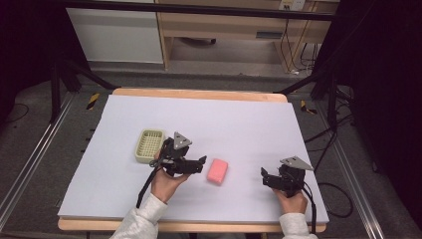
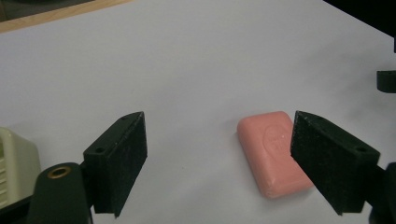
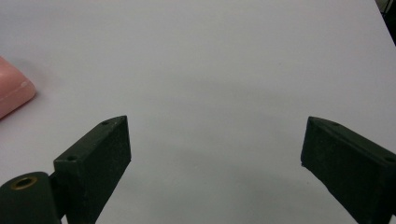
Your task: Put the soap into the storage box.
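Pink soap bar [image 1: 217,171] flat on the white table cover [image 1: 249,124], long axis running away from the person, just right of the spread, empty left gripper [image 1: 199,164]; right gripper [image 1: 264,175], likewise agape, farther.

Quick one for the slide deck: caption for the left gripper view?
Open left tool hovering over the white table, pink rectangular soap bar just ahead near its right-hand jaw.
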Action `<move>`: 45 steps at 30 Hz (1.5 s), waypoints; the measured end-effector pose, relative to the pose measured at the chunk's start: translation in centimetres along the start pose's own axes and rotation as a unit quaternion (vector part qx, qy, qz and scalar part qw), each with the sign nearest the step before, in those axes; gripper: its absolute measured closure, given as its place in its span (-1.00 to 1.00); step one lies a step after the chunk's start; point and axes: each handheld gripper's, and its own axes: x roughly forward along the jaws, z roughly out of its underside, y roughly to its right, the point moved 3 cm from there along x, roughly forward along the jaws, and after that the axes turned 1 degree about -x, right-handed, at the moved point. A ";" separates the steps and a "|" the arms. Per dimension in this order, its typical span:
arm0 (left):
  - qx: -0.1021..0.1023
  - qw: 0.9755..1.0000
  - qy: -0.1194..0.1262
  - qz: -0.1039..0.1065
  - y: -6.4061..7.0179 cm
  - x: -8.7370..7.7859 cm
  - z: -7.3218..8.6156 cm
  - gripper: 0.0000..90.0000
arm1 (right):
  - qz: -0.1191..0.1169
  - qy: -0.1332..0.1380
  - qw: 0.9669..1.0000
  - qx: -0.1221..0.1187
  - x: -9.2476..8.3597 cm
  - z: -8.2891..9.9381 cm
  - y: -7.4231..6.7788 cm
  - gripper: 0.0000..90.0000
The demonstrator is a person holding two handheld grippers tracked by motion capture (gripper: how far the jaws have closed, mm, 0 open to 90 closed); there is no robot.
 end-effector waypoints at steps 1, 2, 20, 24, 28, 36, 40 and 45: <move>-0.001 1.000 0.001 0.001 0.1 0.1 0.0 -0.60 | 0.000 0.000 1.000 0.000 0.0 0.0 0.0 -0.81; -0.001 1.000 0.001 0.001 0.1 0.1 0.0 -0.60 | 0.000 0.000 1.000 0.000 0.0 0.0 0.0 -0.81; 0.007 1.000 -0.018 0.011 1.8 2.0 -0.1 -0.60 | 0.002 0.001 1.000 0.002 -0.1 0.0 0.1 -0.80; 0.012 1.000 -0.023 0.015 2.3 2.4 -0.1 -0.61 | 0.003 0.001 1.000 0.002 -0.2 -0.1 0.1 -0.80; 0.016 0.999 -0.026 0.017 2.8 2.8 -0.2 -0.61 | 0.003 0.001 1.000 0.002 -0.2 0.0 0.1 -0.80; 0.022 0.999 -0.037 0.022 3.5 3.6 0.0 -0.61 | 0.003 0.000 1.000 0.001 -0.1 0.0 0.1 -0.80; 0.025 0.998 -0.043 0.024 3.9 4.1 0.1 -0.61 | 0.003 0.000 1.000 0.001 -0.1 0.0 0.1 -0.80; 0.029 0.998 -0.050 0.027 4.4 4.5 0.2 -0.59 | 0.002 0.000 1.000 0.002 -0.1 0.0 0.1 -0.79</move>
